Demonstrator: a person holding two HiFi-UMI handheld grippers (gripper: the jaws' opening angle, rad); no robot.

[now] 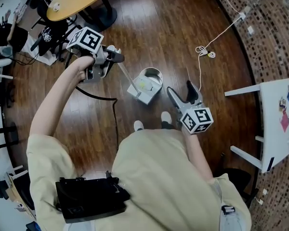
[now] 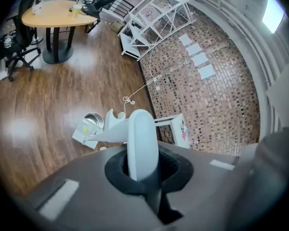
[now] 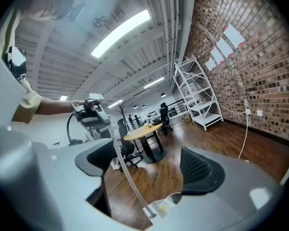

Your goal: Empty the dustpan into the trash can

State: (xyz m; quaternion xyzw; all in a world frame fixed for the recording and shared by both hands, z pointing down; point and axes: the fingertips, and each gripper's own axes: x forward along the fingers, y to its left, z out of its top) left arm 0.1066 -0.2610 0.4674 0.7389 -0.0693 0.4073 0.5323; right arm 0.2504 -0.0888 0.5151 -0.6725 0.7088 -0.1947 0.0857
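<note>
A white dustpan [image 1: 144, 95] on a long thin white handle [image 1: 126, 75] sits at the near side of a small silver trash can [image 1: 152, 73], touching it, with yellowish bits in its pan. My left gripper [image 1: 116, 57] is shut on the handle's top end [image 2: 140, 138], up and left of the can; below it in the left gripper view are the dustpan [image 2: 85, 132] and the can [image 2: 93, 120]. My right gripper [image 1: 181, 89] hangs open and empty to the right of the can. The right gripper view shows the handle [image 3: 127, 177] and dustpan [image 3: 160, 209] beyond the right gripper [image 3: 147, 177].
A round wooden table [image 1: 77, 1] and black office chairs [image 1: 48, 32] stand at the far left. A white cable [image 1: 204, 52] lies on the wood floor by the brick wall. A white table [image 1: 277, 124] is at the right. The person's shoes [image 1: 138, 125] are just behind the dustpan.
</note>
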